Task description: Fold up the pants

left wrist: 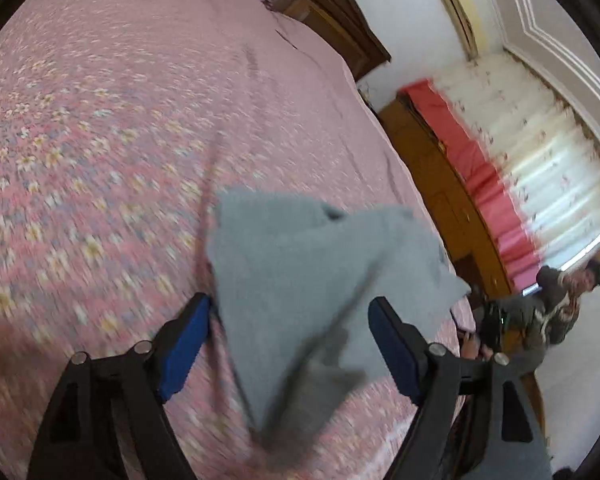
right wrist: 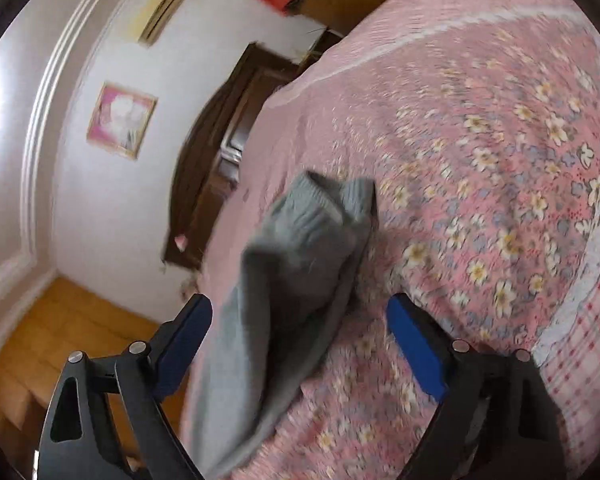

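From my left wrist camera I see the left gripper (left wrist: 290,312) with its blue pads (left wrist: 184,350) spread wide apart. The grey pants (left wrist: 312,272) lie between them on the pink flowered bedspread (left wrist: 100,128), and neither pad presses the cloth. Past the bed's edge there is a red-and-white curtain (left wrist: 512,168) and a person (left wrist: 556,304) low by the floor.

From my right wrist camera the right gripper (right wrist: 300,316) also has its fingers wide apart. A ribbed cuff of the pants (right wrist: 312,216) sits bunched ahead of them on the bedspread (right wrist: 480,152), loose. A framed picture (right wrist: 121,120) hangs on the wall.
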{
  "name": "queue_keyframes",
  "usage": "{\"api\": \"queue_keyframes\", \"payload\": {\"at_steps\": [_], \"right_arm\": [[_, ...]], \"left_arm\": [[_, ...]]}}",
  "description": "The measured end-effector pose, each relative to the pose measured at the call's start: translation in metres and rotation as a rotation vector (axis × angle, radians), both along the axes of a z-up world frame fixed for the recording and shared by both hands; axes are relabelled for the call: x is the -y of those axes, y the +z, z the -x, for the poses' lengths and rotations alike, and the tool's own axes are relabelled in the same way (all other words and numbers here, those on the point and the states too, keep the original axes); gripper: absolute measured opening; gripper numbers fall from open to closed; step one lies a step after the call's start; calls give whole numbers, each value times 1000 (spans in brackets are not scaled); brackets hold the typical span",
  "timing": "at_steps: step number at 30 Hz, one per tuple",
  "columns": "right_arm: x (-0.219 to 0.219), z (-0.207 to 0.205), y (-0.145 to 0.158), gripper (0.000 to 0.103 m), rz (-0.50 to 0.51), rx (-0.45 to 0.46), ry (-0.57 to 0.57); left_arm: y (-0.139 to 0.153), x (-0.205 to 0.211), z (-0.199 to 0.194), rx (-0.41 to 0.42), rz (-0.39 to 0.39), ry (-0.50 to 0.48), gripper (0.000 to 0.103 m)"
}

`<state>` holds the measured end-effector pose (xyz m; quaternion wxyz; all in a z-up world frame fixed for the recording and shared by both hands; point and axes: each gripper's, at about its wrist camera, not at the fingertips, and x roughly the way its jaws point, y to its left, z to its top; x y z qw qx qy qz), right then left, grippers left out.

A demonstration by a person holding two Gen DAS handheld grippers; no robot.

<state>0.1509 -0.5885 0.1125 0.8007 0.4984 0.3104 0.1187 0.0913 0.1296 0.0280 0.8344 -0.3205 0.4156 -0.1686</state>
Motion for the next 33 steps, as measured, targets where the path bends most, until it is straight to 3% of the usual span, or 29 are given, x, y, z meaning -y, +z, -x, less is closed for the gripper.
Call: {"api": "queue_keyframes", "payload": {"at_steps": [3,8,10,12,14,15,17,19,21,24,27,28,29,30,31,32,33], "right_arm": [[9,-17,-9,91,-82,-1,-5],[5,-35,-12,91,5,-10,43],[3,-39,-8,91,42,-7,50],[-1,-44,-6,88,89,0,49],[-4,-44,-8,76,123,-12,39],[-5,-44,-9,72,132,-24,29],[-7,-43,-8,59,124,-39,12],[-4,-39,-12,55,85,-40,13],[0,-35,-16,54,55,-42,23],[3,-32,-18,55,71,-60,30],[-11,-43,-11,56,134,-88,43],[-14,-44,-11,57,149,-93,48],[-15,-45,-10,55,153,-93,53],[-16,-44,-9,47,152,-88,51],[-16,-44,-8,24,145,-83,46],[-16,-44,-9,13,133,-78,36],[-16,-44,-9,12,119,-62,34]], "left_arm": [[0,-3,13,12,55,38,85],[-21,-37,40,56,471,179,84],[-21,-42,42,60,529,147,84],[-16,-40,39,40,439,121,84],[-21,-38,28,-10,298,109,82],[-19,-37,23,-22,277,117,76],[-25,-41,17,-36,270,133,75],[-24,-33,10,-24,243,143,75],[-22,-37,7,-14,219,162,75],[-29,-37,-1,-6,247,160,75],[-33,-21,-16,-2,174,108,76],[-30,-12,-19,-4,140,90,70],[-27,-6,-18,-5,119,69,57],[-29,-1,-18,-29,132,56,7],[-35,1,-17,-74,170,55,7],[-37,-1,-13,-89,193,84,7],[-34,-2,-8,-76,199,96,6]]}}
